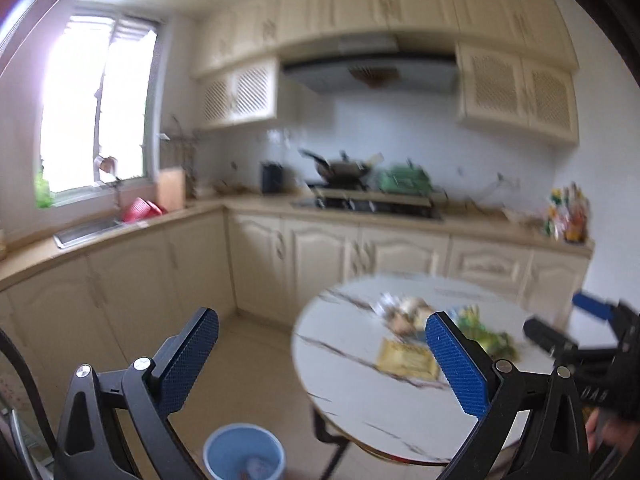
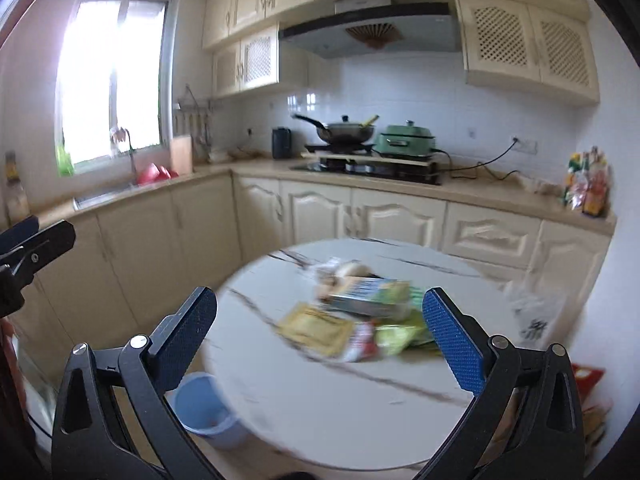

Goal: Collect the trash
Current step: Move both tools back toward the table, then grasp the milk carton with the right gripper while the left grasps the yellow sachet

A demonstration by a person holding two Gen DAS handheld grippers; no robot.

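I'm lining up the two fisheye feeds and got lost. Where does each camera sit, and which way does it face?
Left wrist: on the left gripper, open, facing the kitchen counter over the round table; the right gripper shows at its right edge.
Right wrist: on the right gripper, open, above the table's wrappers; the left gripper shows at its left edge.
Shared: table, yellow packet, blue bin, stove.

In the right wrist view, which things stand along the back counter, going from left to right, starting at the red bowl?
Red bowl → wooden cutting board → black kettle → dark frying pan on the stove → green electric cooker → colourful packets.
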